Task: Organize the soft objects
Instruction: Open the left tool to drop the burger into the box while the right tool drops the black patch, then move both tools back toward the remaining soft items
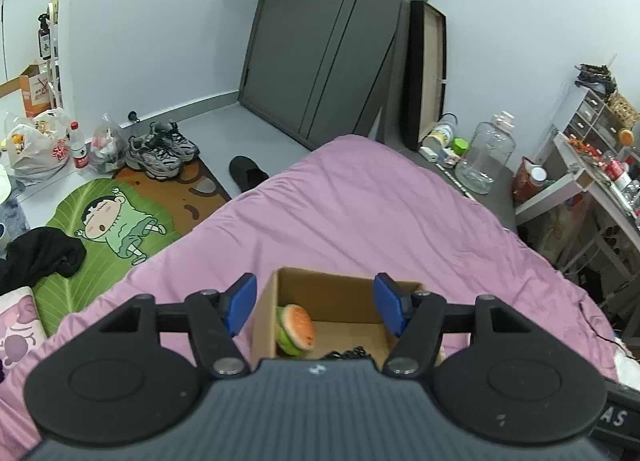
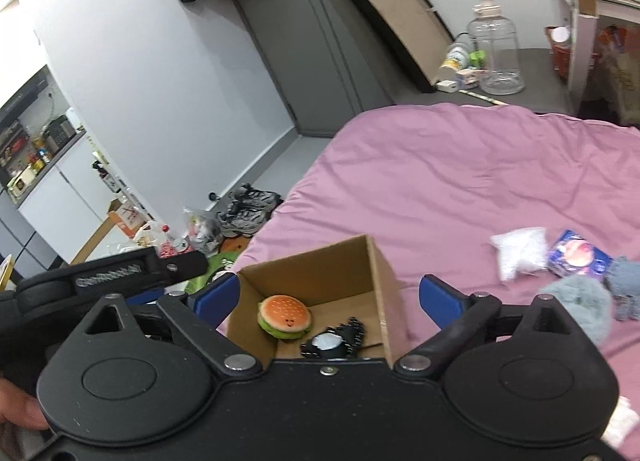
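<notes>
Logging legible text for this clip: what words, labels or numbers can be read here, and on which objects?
"AS": white letters on the dark strip at the bed's edge, cut off by the frame.
Red print on the white plastic bag: too blurred to read.
Red label on the bottle: too small.
Orange carton: markings unreadable.
Blue packet on the pink bedspread: print blurred.

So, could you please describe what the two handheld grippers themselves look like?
The left gripper has a ribbed dark grey body, two round black discs, black linkage arms with silver pivot pins, and blue pads on its fingers. The right gripper has the same build with a smoother black body, a silver screw at its front edge, and blue pads.
</notes>
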The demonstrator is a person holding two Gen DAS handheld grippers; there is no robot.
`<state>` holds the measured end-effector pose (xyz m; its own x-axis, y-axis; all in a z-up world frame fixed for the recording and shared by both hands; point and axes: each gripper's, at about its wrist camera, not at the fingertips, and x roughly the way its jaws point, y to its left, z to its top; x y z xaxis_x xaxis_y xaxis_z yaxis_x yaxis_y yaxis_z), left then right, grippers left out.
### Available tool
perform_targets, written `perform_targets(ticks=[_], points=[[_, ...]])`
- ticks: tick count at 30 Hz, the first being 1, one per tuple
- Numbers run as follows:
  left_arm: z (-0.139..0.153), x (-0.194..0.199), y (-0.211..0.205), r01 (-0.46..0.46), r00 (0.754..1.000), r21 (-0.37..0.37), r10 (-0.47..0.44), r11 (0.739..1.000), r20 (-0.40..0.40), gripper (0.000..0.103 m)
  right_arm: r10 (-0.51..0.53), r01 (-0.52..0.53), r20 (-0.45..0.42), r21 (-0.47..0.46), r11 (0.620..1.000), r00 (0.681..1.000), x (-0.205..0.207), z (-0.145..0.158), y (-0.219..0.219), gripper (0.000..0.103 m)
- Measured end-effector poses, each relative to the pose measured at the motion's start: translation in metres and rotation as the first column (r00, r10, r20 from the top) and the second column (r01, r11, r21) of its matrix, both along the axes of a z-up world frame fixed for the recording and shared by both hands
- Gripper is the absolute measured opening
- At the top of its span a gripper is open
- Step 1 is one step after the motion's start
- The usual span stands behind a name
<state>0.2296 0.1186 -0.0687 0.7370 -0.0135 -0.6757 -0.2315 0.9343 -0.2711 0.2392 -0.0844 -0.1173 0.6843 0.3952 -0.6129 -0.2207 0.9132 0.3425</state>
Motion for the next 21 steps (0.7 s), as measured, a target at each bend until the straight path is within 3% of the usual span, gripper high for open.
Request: perform_targets(ticks=[13, 21], points=[[0.039, -0.026, -0.040, 0.071, 0.997, 0.011, -0.072, 0.997, 0.020, 0.063, -0.041, 0.042, 0.043, -0.024, 0.999, 0.998, -0.030, 0.032, -0.048, 0.103], [0.047, -0.044, -0.075, 0.123, 0.992, 0.047, -0.124, 0.991, 0.002, 0.063, -0.077, 0.078, 0.013, -0.030, 0.997, 0.997, -0.047, 0.034, -0.085, 0.103]])
